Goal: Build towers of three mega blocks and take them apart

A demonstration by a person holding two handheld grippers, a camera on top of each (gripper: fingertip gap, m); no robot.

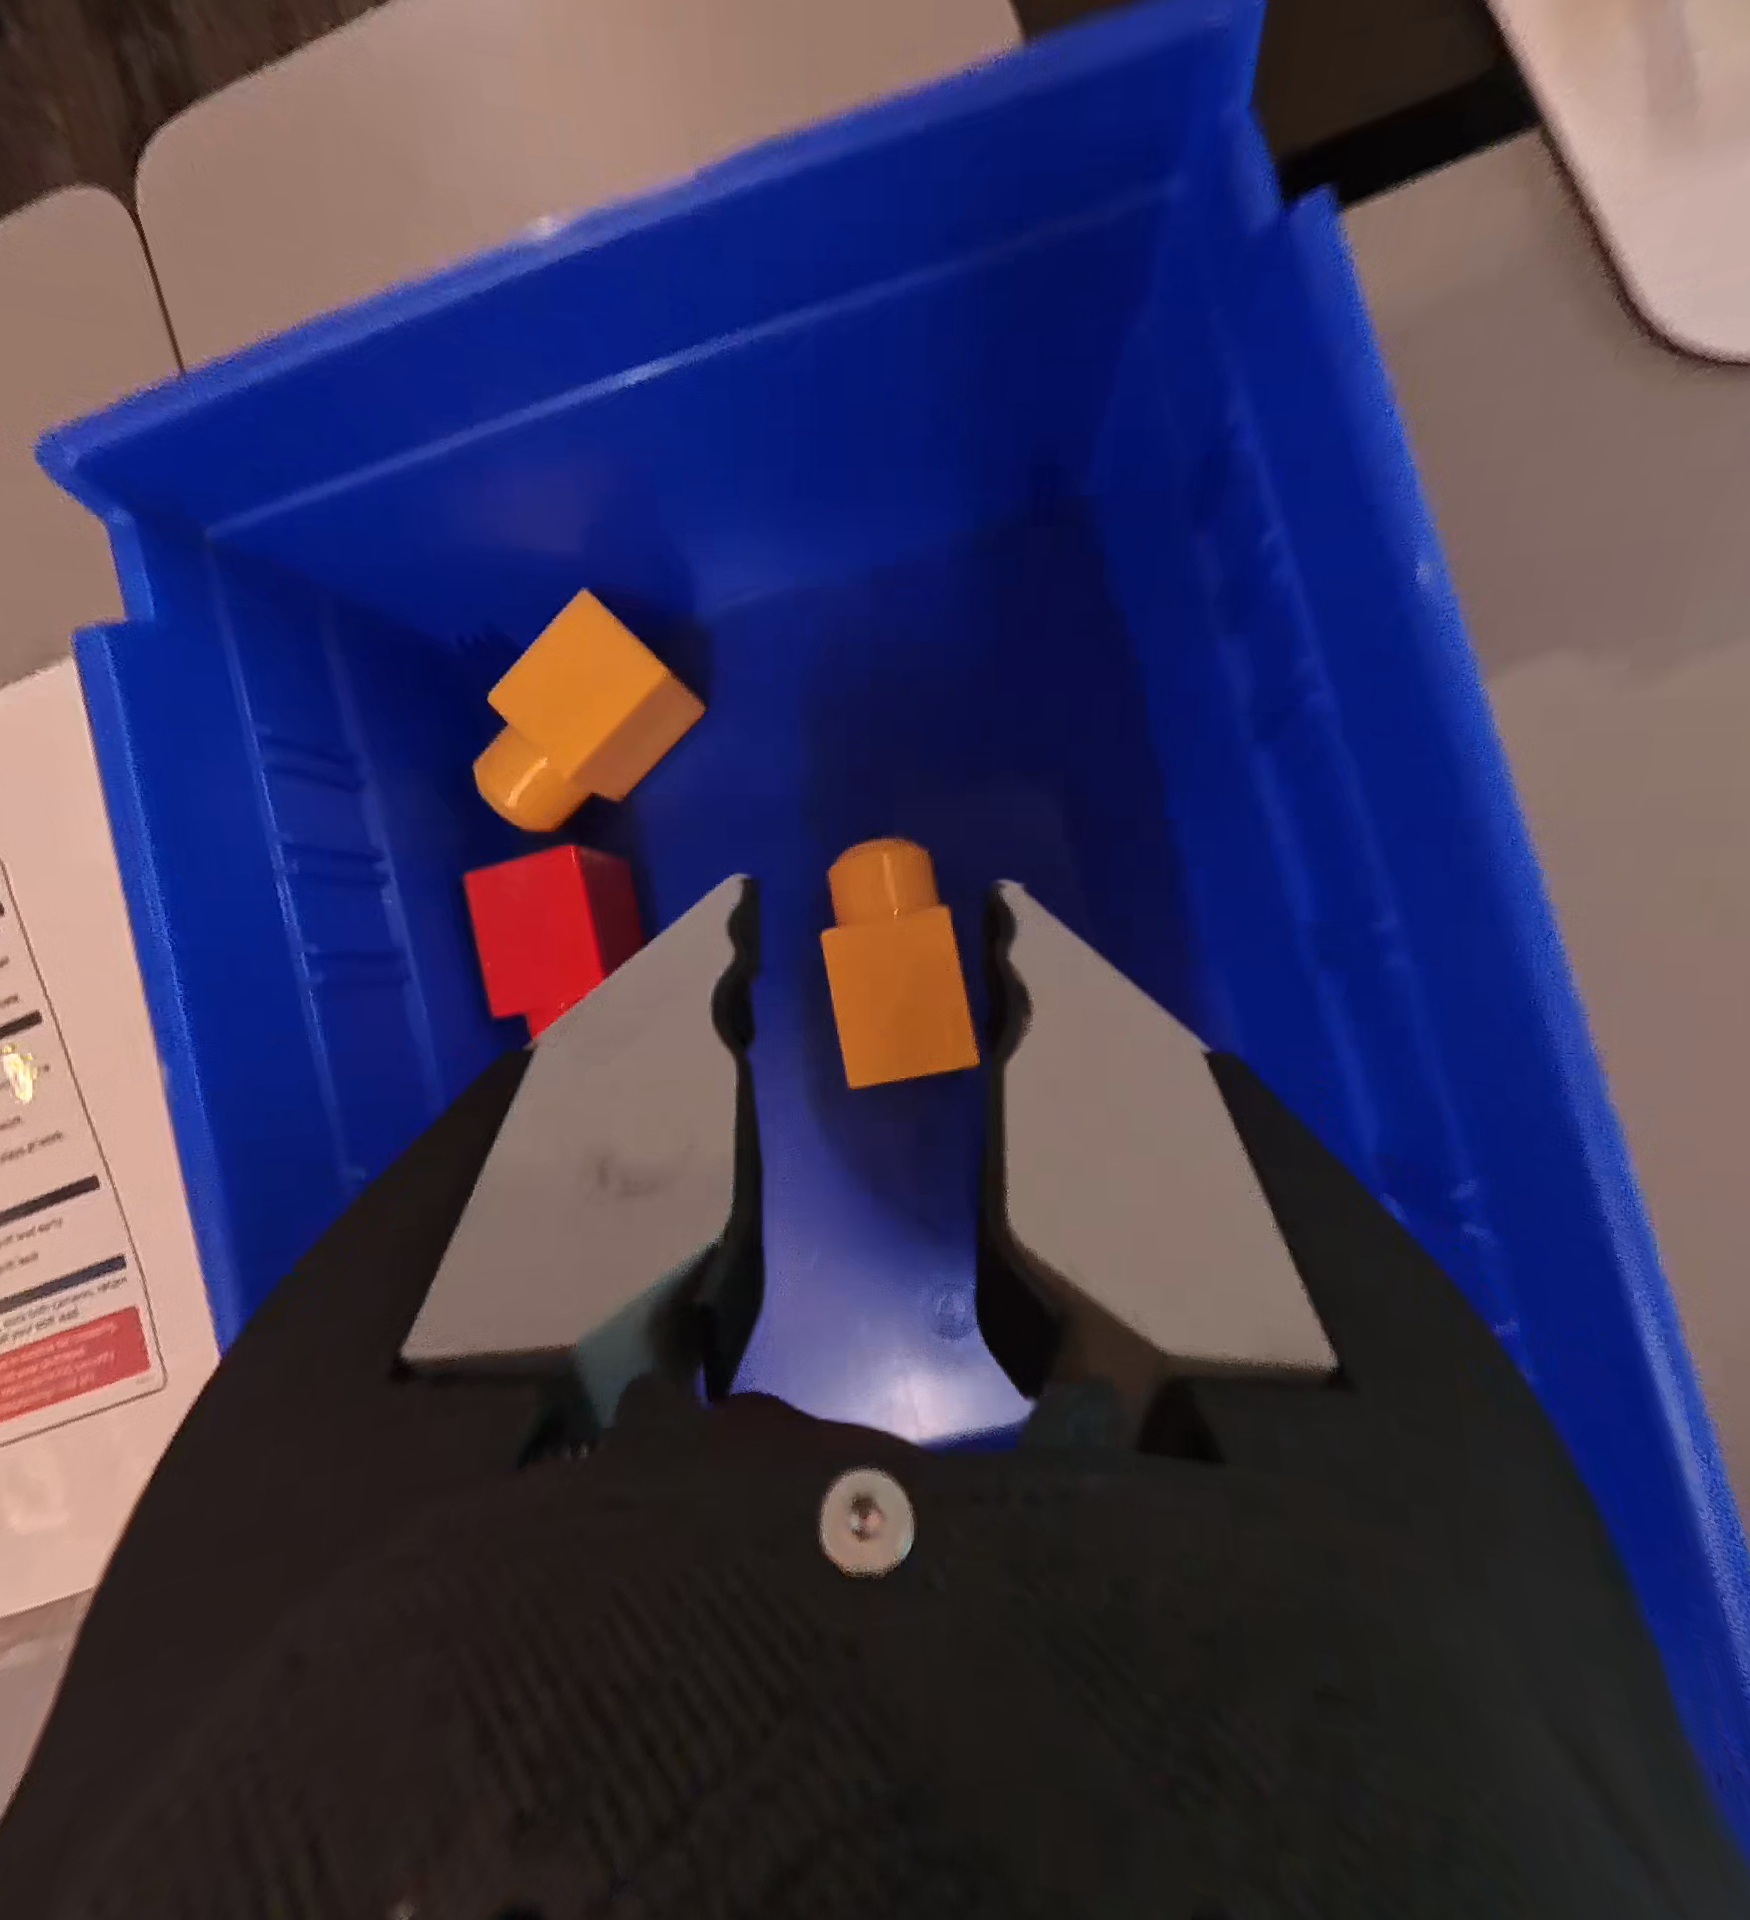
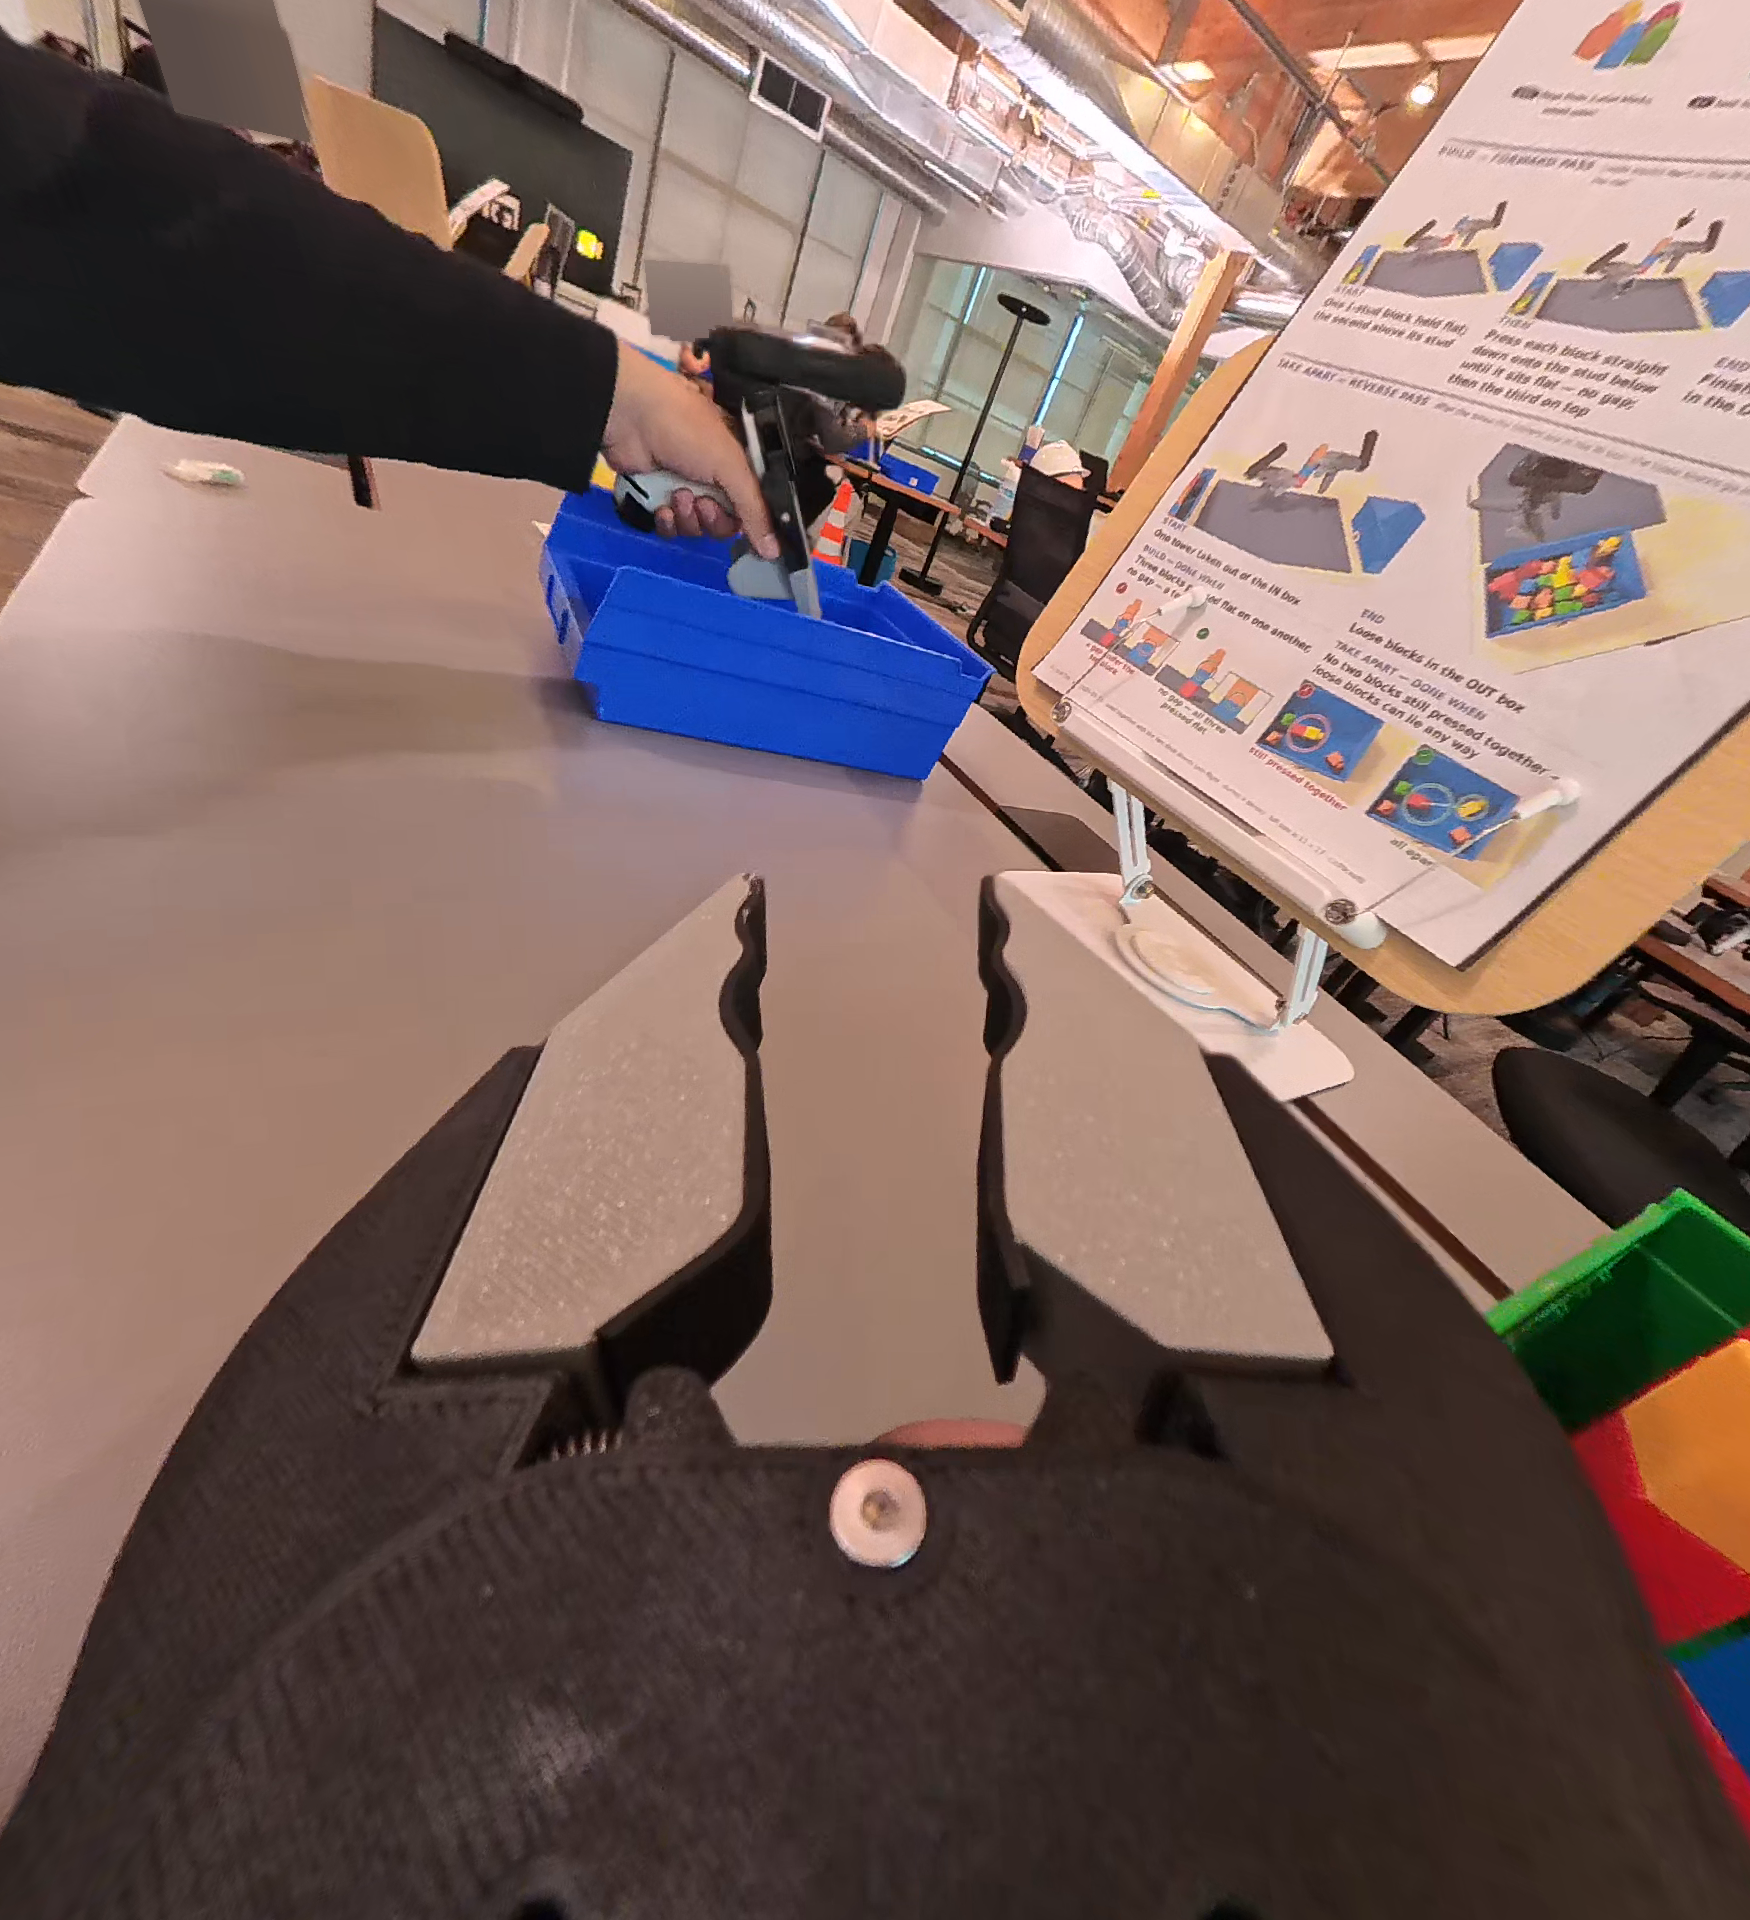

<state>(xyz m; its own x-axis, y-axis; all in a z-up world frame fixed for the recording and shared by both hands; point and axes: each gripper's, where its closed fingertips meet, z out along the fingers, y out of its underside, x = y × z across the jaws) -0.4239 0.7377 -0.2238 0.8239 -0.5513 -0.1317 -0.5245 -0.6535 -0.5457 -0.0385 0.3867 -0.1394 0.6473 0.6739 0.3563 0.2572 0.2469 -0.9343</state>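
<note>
The blue bin (image 1: 642, 436) is smooth moulded plastic with ribbed side walls and a flat floor, and it stands on the matte grey surface (image 2: 331, 831). Three blocks lie loose on its floor, each a glossy hard-plastic cube with one round stud: an orange block (image 1: 596, 707) tipped on its side near the left wall, a red block (image 1: 538, 925) just below it, and a second orange block (image 1: 897, 987) lying with its stud pointing to the far wall. The left gripper (image 1: 871, 894) has wedge-shaped grey fingers (image 1: 632, 1091) with wavy black inner edges; they are spread, and the second orange block lies between them with blue floor showing on either side, so neither pad presses on it. The right gripper (image 2: 871, 894) hovers over the bare surface, its grainy grey fingers (image 2: 632, 1122) spread with nothing between them. To its right stand a white hinged stand (image 2: 1214, 966) carrying a wooden board with a printed sheet (image 2: 1473, 499), and stacked green, red, yellow and blue bins (image 2: 1702, 1455). Farther off, a hand (image 2: 673, 436) in a black sleeve (image 2: 227, 291) holds the other gripper down into the blue bin.
</note>
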